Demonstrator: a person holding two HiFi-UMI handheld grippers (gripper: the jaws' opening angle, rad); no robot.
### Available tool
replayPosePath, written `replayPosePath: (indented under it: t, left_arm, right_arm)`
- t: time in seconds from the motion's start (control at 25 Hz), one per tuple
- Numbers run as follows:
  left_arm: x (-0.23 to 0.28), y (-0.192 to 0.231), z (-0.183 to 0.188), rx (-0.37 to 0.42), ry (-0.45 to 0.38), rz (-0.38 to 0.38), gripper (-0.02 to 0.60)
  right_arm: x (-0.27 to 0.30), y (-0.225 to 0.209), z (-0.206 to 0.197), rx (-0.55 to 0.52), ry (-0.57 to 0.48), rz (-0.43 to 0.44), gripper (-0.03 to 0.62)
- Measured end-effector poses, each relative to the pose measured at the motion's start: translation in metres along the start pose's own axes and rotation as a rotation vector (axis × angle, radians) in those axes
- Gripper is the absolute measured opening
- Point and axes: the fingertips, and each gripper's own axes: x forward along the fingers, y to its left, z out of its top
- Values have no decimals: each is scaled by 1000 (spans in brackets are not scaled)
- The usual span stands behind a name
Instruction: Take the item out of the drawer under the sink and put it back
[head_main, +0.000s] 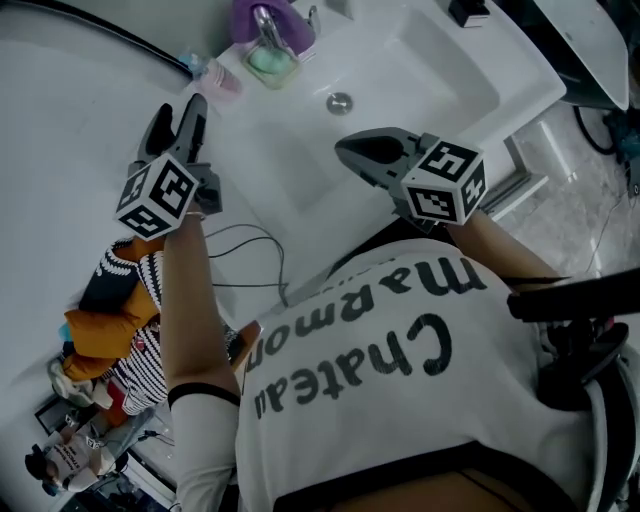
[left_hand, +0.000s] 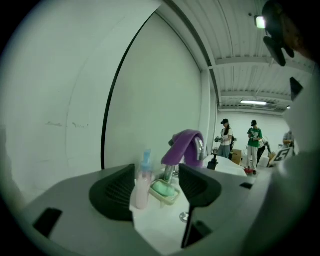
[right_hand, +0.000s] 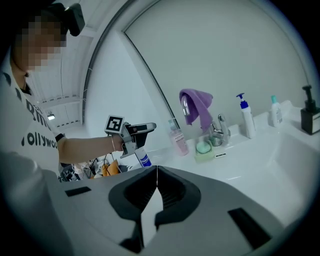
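The left claw (left_hand: 157, 187) is spread and empty, facing the pink bottle (left_hand: 141, 187). The right claw (right_hand: 156, 172) is pressed together above the sink (head_main: 440, 80)

**A:** so where are the hands at?

**B:** left gripper (head_main: 178, 118) is held out past the sink's (head_main: 520, 72) left side, forearm straight, jaws apart and empty. Right gripper (head_main: 352, 150) is over the sink's front edge, jaws closed on nothing.

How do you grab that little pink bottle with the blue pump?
Grip the small pink pump bottle round its straight body, coming from the front: it stands upright, its blue pump looks thin, and the wall is behind.
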Motion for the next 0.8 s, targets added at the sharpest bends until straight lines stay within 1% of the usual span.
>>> replayPosePath:
  t: [0.08, 0.2, 0.32, 0.44, 0.56, 0.64, 0.72, 0.76, 0.8]
  left_arm:
    - [-20, -9, 4, 28, -16, -28, 256]
    - [-47, -27, 12, 50, -65, -64, 256]
    - [-58, -51, 13, 43, -103, -117, 255]
    - [-70, -74, 10, 13, -146, -170, 251]
    - [-101, -103, 3, -21, -195, -212, 199]
    - [-127, -132, -9, -34, -212, -261, 138]
    - [-147, -157, -26, -47, -211, -292, 46]
    - [-154, -166, -36, -58, -201, -291, 16]
    - [-160, -174, -48, -73, -184, -281, 11]
  right_arm:
    - [5, 17, -1, -7, -11, 9, 12]
    - [10, 38, -6, -37, -4, 19, 12]
    - [13, 40, -9, -42, 9, 31, 12]
    - [16, 40, -8, -51, 17, 46, 12]
    - [8, 51, -8, -69, 9, 65, 12]
    - [-7, 60, -10, -66, -11, 67, 11]
    - [-20, 62, -10, -65, -27, 69, 11]
    - [-25, 60, -9, -69, -29, 71, 11]
    - [-31, 57, -9, -74, -28, 72, 11]
